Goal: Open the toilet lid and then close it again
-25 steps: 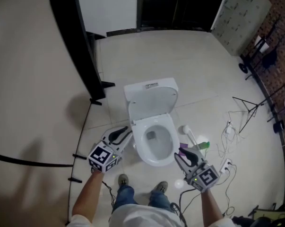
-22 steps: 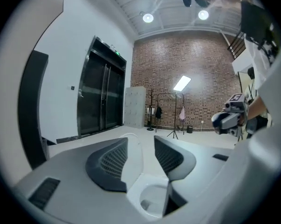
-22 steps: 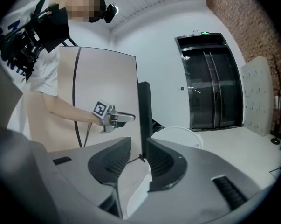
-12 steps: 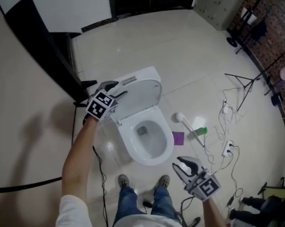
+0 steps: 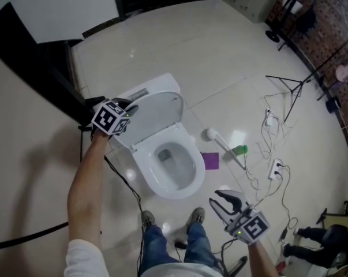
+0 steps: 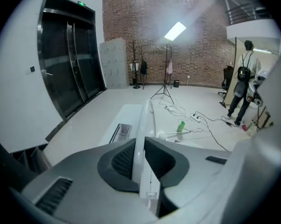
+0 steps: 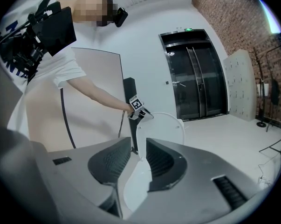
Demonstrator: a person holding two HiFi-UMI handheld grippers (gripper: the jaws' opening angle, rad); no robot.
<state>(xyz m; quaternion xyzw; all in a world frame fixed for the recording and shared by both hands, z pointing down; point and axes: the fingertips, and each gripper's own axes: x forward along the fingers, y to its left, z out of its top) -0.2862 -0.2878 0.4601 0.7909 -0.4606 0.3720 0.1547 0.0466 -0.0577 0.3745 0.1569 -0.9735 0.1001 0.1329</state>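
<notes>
Raised toilet lid (image 5: 157, 112), left gripper (image 5: 128, 109) just closed on its edge

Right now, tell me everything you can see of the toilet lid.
The toilet lid is white, glossy and plastic-looking, a thin rounded oval. It stands raised, about upright, hinged behind the open bowl and in front of the tank. The left claw has just been closing and now pinches the lid's rim near the top, with the thin edge between its jaws.
</notes>
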